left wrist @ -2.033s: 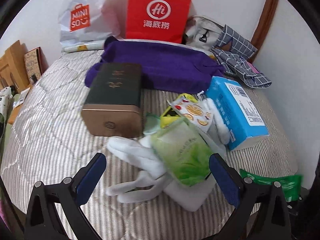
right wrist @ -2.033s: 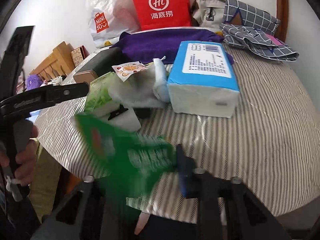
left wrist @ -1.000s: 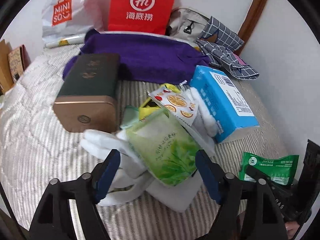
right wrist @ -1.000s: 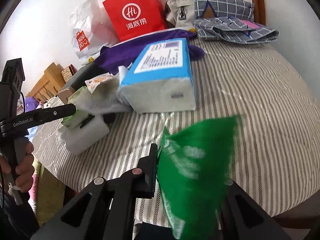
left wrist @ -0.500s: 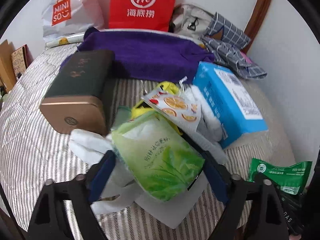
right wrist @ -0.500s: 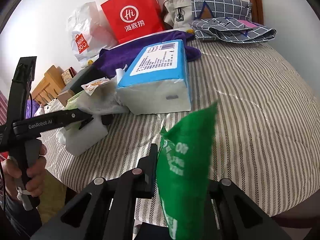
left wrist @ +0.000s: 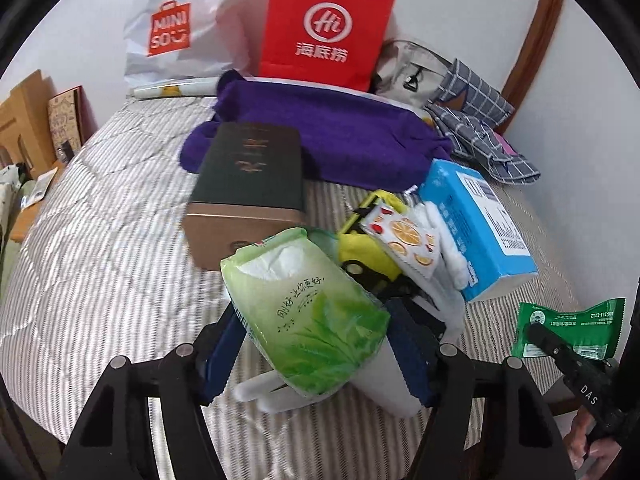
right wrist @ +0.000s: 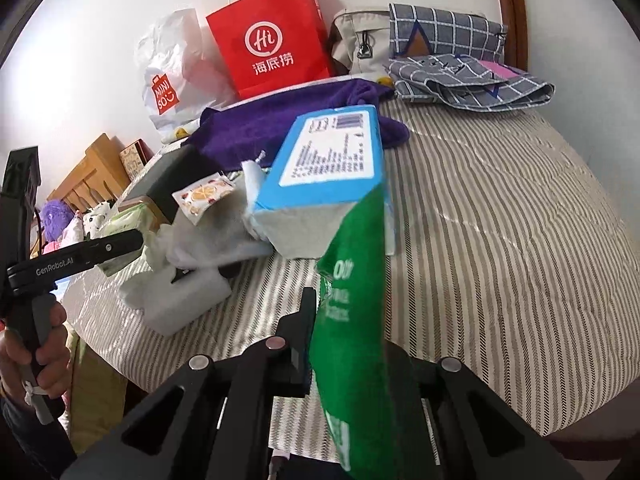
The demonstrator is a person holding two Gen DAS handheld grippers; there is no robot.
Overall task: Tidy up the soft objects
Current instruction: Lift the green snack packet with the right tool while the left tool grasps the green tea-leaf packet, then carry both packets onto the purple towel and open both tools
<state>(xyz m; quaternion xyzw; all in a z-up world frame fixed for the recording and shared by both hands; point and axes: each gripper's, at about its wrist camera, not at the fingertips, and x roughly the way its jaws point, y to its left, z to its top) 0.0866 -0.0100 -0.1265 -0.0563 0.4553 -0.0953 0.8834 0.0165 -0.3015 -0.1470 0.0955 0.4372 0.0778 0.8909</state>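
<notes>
Now, step: picking soft packs off the bed (left wrist: 100, 240).
Left tongs (left wrist: 316, 344): closing around tissue pack (left wrist: 304, 312).
Right tongs (right wrist: 348, 340): clamped on green pouch (right wrist: 352, 320).
Next: I should firm the left grip, then lift.

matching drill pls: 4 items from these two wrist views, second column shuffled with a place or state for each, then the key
Things
1. light green tissue pack
2. dark green packet
3. blue tissue box
4. red paper bag

Place or state
A. standing against the wall behind the purple cloth
B. lying on the striped bedcover, right of the pile
C. between the closing jaws of the left gripper
D. pinched in the right gripper

Pairs: 1-C, 2-D, 3-B, 4-A
</notes>
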